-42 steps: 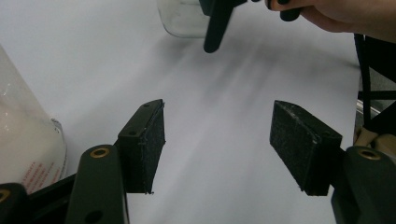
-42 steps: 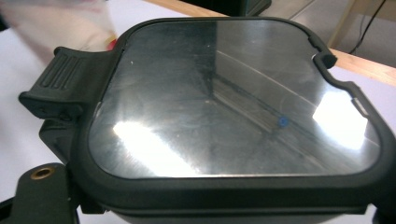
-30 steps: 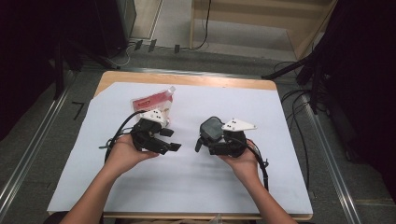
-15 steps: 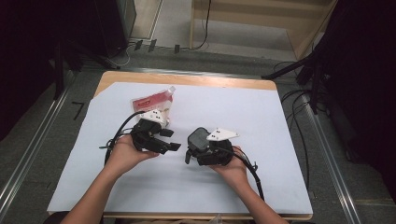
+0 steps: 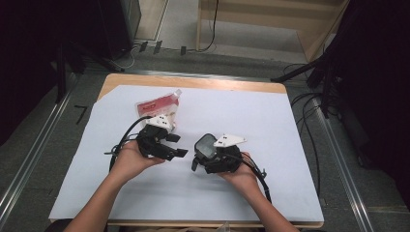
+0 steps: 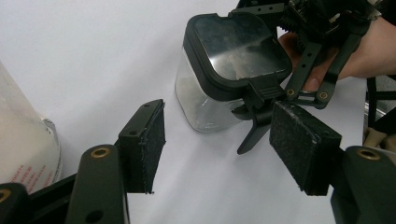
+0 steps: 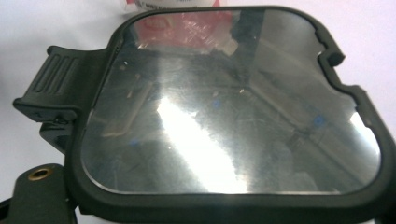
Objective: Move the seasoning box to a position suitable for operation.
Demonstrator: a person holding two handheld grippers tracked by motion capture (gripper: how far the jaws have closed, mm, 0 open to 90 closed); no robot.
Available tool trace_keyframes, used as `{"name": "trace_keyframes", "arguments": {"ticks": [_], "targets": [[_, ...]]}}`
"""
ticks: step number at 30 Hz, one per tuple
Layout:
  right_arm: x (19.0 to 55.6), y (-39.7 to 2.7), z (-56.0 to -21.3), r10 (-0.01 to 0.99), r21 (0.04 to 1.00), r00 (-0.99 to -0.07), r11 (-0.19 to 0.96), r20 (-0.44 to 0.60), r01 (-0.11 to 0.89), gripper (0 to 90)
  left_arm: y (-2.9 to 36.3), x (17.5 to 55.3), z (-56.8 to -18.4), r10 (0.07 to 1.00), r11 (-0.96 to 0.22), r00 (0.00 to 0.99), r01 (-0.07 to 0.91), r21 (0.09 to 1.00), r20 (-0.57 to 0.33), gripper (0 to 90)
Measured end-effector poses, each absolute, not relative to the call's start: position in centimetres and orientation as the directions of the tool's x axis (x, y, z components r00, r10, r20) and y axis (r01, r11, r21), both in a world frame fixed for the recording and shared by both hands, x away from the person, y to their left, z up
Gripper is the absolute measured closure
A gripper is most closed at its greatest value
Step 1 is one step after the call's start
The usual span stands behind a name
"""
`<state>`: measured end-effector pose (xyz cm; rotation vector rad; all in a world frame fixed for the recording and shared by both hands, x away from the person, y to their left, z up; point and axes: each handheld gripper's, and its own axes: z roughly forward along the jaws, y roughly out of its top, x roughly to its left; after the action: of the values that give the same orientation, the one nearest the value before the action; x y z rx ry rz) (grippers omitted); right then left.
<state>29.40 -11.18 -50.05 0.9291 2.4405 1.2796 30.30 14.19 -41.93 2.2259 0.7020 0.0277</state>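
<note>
White table sheet (image 5: pixel 270 125), clear lidded container (image 5: pixel 205 146) tilted, lid facing left hand-held gripper (image 5: pixel 175 145)

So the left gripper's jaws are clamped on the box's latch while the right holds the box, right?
Not quite. The left gripper is open, its pads apart and clear of the latch, as the left gripper view shows. The right gripper does hold the box.

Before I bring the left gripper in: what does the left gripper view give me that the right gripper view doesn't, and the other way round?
Left gripper view: the left gripper with its jaws open and empty, aimed at the container and its clear side wall, with the right gripper and hand behind it. Right gripper view: the lid window close up, with its ribbed latch at the left edge. Both: the black-rimmed lid, the pouch and the white sheet.
</note>
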Motion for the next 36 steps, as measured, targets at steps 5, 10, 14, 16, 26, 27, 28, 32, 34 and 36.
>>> {"name": "trace_keyframes", "arguments": {"ticks": [5, 10, 14, 16, 26, 27, 28, 32, 34, 36], "targets": [[29.4, -11.6, -49.9, 0.625, 0.786, -0.77, 0.412, 0.124, 0.461, 12.3, 14.1, 30.2, -41.9, 0.499, -0.534, 0.843, 0.483, 0.694, -0.202, 36.5], [29.0, -12.2, -49.4, 0.629, 0.778, -0.767, 0.416, 0.129, 0.471, 13.1, 14.2, 30.3, -41.8, 0.498, -0.536, 0.843, 0.483, 0.693, -0.202, 36.5], [28.6, -12.9, -49.1, 0.627, 0.764, -0.766, 0.421, 0.145, 0.489, 14.0, 14.3, 30.3, -41.8, 0.498, -0.538, 0.843, 0.483, 0.691, -0.202, 36.4], [28.4, -13.6, -49.1, 0.618, 0.76, -0.771, 0.423, 0.156, 0.493, 16.5, 14.2, 30.3, -41.8, 0.499, -0.537, 0.842, 0.484, 0.691, -0.203, 36.4], [27.3, -16.2, -47.6, 0.609, 0.764, -0.778, 0.424, 0.157, 0.486, 30.0, 14.3, 30.2, -41.9, 0.506, -0.538, 0.84, 0.485, 0.689, -0.196, 36.1], [27.2, -16.4, -47.5, 0.61, 0.765, -0.776, 0.42, 0.16, 0.488, 31.8, 14.2, 30.3, -41.9, 0.505, -0.539, 0.84, 0.484, 0.689, -0.196, 36.1], [27.2, -17.2, -47.2, 0.617, 0.776, -0.768, 0.398, 0.169, 0.49, 37.3, 14.1, 30.3, -42.0, 0.51, -0.535, 0.836, 0.493, 0.686, -0.203, 36.1], [27.5, -17.8, -46.8, 0.629, 0.781, -0.755, 0.372, 0.186, 0.503, 48.3, 13.9, 30.3, -42.2, 0.528, -0.529, 0.82, 0.52, 0.671, -0.219, 40.9], [27.5, -17.8, -46.7, 0.634, 0.78, -0.749, 0.365, 0.192, 0.509, 48.2, 13.8, 30.2, -42.3, 0.534, -0.52, 0.815, 0.527, 0.673, -0.225, 45.1], [27.6, -17.9, -46.5, 0.642, 0.777, -0.742, 0.364, 0.191, 0.514, 49.3, 13.9, 30.3, -42.4, 0.533, -0.526, 0.814, 0.534, 0.662, -0.233, 45.9]]}}
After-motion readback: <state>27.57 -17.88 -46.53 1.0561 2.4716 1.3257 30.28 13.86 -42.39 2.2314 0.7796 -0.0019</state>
